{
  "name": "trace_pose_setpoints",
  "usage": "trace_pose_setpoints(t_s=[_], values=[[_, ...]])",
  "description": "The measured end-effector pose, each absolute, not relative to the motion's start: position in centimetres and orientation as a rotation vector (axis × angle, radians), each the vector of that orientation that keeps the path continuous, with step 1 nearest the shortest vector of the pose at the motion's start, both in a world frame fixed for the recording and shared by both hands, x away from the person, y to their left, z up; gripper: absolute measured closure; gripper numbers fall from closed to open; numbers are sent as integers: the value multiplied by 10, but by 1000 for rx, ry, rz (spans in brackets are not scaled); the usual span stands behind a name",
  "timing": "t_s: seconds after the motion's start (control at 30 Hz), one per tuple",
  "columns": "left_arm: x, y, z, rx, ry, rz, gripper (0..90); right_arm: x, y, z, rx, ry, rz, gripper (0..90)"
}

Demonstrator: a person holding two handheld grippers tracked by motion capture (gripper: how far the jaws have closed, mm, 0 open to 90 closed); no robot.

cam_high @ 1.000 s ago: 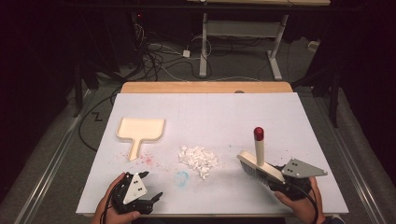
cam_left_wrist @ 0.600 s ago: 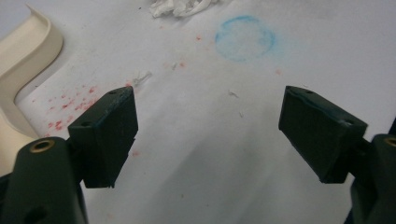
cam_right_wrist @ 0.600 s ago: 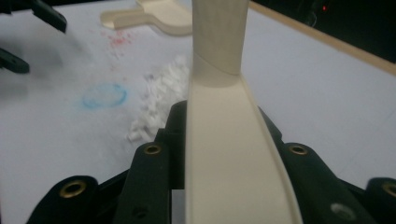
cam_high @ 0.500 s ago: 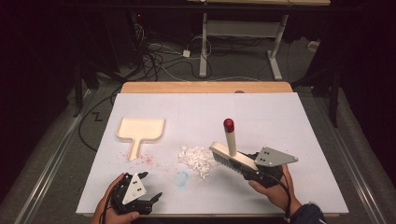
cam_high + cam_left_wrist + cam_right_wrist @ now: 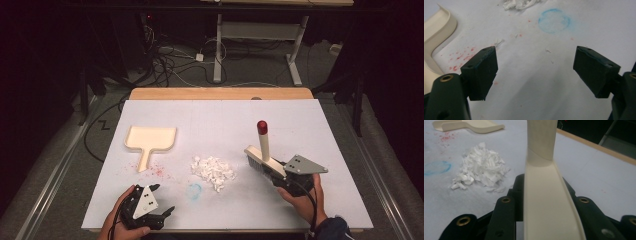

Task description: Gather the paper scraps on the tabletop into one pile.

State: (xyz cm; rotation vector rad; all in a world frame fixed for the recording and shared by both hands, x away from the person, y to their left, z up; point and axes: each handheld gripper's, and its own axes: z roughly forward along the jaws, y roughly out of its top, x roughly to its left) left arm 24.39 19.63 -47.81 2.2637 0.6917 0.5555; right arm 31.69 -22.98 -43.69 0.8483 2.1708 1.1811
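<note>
Cream dustpan (image 5: 151, 139) lies flat at table's (image 5: 225, 120) left, left gripper (image 5: 161, 200) near front edge with its 2 jaws spread and empty, white paper-scrap pile (image 5: 213, 171) mid-table, right gripper (image 5: 276, 172) clamped on cream brush (image 5: 262, 150), red-tipped handle upright, just right of pile.

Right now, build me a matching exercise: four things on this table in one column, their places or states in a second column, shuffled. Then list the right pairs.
Things
1. dustpan
2. paper scraps
3. brush
4. left claw

Places or states
A. open, holding nothing, near the front edge
B. clamped in the right claw, red-tipped handle up
C. heaped mid-table beside a blue ring
D. lying flat at the left by red specks

Pairs: 1-D, 2-C, 3-B, 4-A
</note>
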Motion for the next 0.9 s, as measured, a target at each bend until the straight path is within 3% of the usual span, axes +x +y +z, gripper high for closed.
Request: trace_pose_setpoints(t_s=[0.37, 0.9], values=[[244, 197, -478, 2262, 694, 553, 187, 304, -189, -435, 671, 2239, 1294, 679], [243, 205, -475, 2235, 723, 586, 187, 278, -267, -402, 746, 2221, 1349, 678]])
